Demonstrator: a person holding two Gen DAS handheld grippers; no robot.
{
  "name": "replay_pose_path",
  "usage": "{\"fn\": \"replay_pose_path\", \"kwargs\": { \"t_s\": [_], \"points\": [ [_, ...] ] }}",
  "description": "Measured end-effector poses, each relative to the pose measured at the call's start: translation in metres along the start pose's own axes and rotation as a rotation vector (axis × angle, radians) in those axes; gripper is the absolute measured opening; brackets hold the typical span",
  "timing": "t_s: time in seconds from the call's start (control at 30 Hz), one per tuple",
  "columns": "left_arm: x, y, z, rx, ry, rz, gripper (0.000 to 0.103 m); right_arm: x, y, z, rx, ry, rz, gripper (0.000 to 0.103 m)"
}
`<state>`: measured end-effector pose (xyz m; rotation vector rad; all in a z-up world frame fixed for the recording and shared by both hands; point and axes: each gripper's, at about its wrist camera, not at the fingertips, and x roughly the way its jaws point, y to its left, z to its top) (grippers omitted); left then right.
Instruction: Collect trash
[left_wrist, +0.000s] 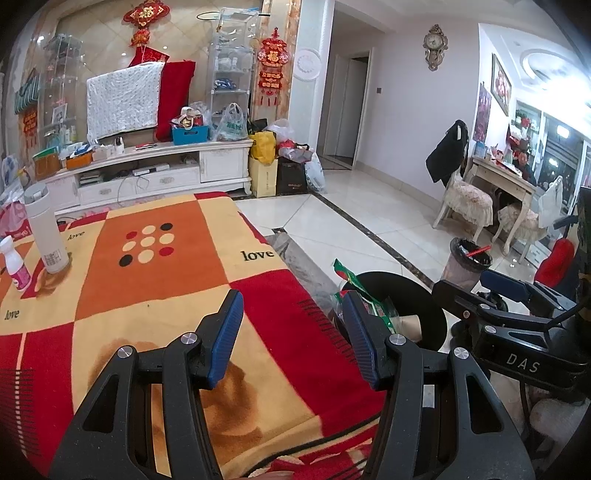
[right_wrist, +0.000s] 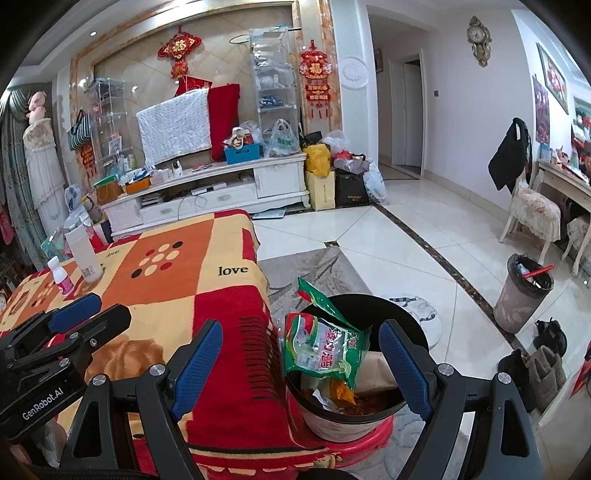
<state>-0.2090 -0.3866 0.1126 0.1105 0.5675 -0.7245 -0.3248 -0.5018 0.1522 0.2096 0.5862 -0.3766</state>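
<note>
Both grippers hang open and empty, the left gripper (left_wrist: 293, 338) over the blanket-covered table's (left_wrist: 155, 280) near right corner, the right gripper (right_wrist: 301, 373) above the black bin (right_wrist: 410, 325), where the green wrapper (right_wrist: 321, 347) pokes out, apparently dropped in already.

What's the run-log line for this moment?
left gripper: open, empty | right gripper: open, empty | green wrapper: in black bin
</note>
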Motion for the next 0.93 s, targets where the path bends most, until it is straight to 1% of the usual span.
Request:
{"fn": "replay_pose_path", "kwargs": {
  "t_s": [0.7, 0.8, 0.93],
  "points": [
    [0.005, 0.000, -0.001, 0.002, 0.008, -0.007, 0.055, 0.001, -0.004, 0.002, 0.009, 0.018, -0.005, 0.085],
    [0.007, 0.004, -0.003, 0.000, 0.006, -0.023, 0.055, 0.002, -0.004, 0.001, 0.008, 0.022, -0.005, 0.085],
    [0.009, 0.014, -0.004, -0.014, 0.017, -0.019, 0.055, 0.003, -0.003, 0.002, 0.008, 0.029, 0.000, 0.085]
  ]
}}
